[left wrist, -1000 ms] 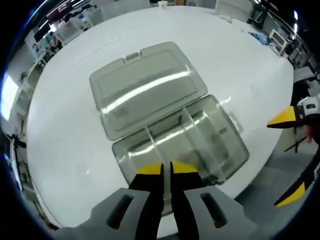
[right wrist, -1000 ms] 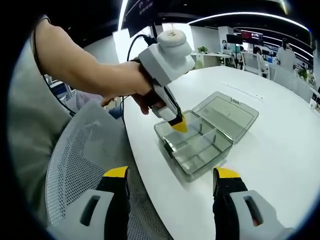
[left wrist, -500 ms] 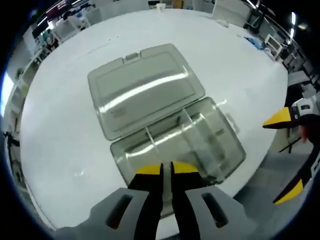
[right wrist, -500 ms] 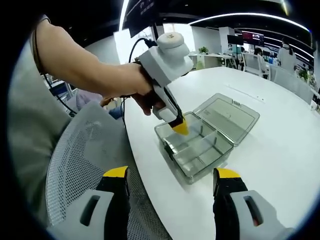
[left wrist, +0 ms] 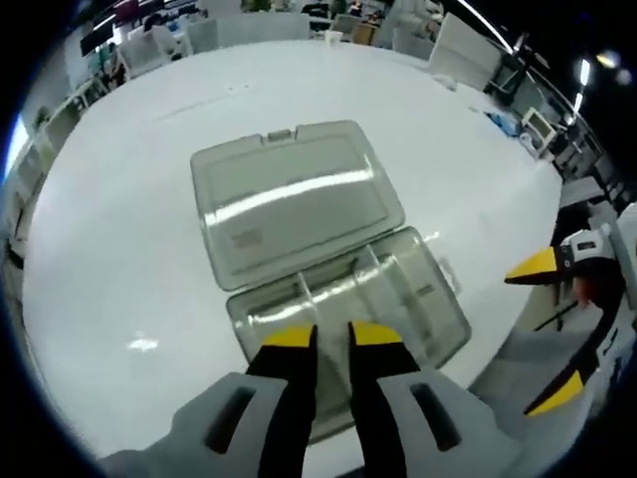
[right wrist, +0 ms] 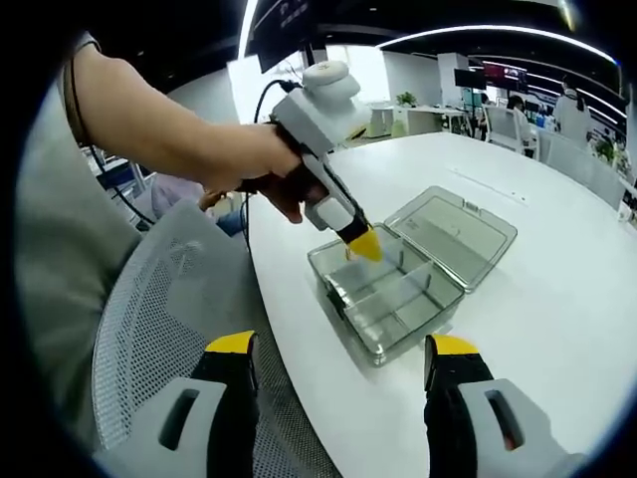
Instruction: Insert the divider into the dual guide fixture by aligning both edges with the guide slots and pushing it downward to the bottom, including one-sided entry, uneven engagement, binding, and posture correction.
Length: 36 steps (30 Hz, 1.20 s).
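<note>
Left gripper view: left gripper (left wrist: 331,339) jaws nearly closed, a narrow gap between the tips, nothing visibly held, above the clear box (left wrist: 348,309) near the table (left wrist: 119,249) edge, lid (left wrist: 294,199) open flat. Dividers stand inside.

Right gripper view: right gripper (right wrist: 343,349) jaws wide apart, empty, off the table edge.

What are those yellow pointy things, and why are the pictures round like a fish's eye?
A person holds a pinching tool in each hand, and each tool carries a small camera with a very wide lens, so the pictures come out round. One picture looks along the left gripper, whose yellow tips are nearly together just above the box. The other looks along the right gripper, whose tips are wide apart and hold nothing. On the white table sits a clear plastic box with its lid lying open. Thin clear walls split the box into compartments. The person's hand grips the left tool.
</note>
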Tool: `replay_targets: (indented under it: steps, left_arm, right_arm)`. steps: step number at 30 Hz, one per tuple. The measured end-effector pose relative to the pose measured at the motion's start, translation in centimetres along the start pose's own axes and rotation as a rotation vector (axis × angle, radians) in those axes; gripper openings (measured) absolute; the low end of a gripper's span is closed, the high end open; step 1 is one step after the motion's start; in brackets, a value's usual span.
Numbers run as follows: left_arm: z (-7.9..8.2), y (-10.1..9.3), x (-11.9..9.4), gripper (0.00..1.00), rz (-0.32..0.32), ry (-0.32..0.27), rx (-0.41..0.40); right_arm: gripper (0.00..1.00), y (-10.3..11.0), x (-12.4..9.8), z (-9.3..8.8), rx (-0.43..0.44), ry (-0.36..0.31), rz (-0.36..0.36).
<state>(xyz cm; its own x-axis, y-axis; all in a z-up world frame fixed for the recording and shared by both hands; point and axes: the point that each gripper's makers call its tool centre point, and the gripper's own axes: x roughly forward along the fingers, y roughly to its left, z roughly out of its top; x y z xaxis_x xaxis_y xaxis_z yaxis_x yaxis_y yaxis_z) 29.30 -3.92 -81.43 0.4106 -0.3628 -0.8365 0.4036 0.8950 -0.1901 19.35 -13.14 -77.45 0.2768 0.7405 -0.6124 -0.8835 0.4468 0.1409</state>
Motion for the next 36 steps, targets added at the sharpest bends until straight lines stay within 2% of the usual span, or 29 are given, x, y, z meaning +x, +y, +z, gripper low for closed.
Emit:
replay_targets:
  steps: [6,9,20,22,25,27,31,34,36]
  left_arm:
    - [-0.83,0.32,-0.2,0.0,0.003,0.017,-0.039]
    - [-0.75,0.15,-0.09,0.0,-0.005,0.01,-0.067]
    - [-0.68,0.58,0.27,0.0,0.006,0.002,-0.031]
    - [-0.69,0.78,0.29,0.0,-0.005,-0.005,-0.055]
    - [-0.62,0.41,0.3,0.0,-0.017,-0.02,-0.037]
    - [-0.52,0.45,0.39,0.0,-0.032,-0.026,-0.075]
    - [-0.49,0.48,0.39,0.01,-0.061,-0.038,-0.085]
    - [-0.37,0.11,0.11,0.07,-0.1,-0.076,-0.11]
    - [-0.66,0.28,-0.15,0.08,-0.102,-0.082,-0.123]
  right_arm:
    - [0.65,-0.07,-0.11,0.07,-0.002,0.003,-0.001]
    - [0.65,-0.08,-0.14,0.12,-0.004,0.004,-0.002]
    - [0.65,-0.2,-0.38,0.25,-0.012,0.011,-0.006]
    - [0.65,-0.23,-0.42,0.26,-0.015,0.014,-0.007]
    - [0.65,-0.27,-0.55,0.24,-0.015,0.016,-0.009]
    - [0.65,-0.36,-0.65,0.07,-0.013,0.023,-0.011]
    - [0.65,-0.45,-0.7,0.04,-0.013,0.025,-0.014]
    - [0.66,-0.39,-0.71,0.03,-0.008,0.025,-0.014]
    - [0.66,-0.4,-0.73,0.0,-0.007,0.026,-0.013]
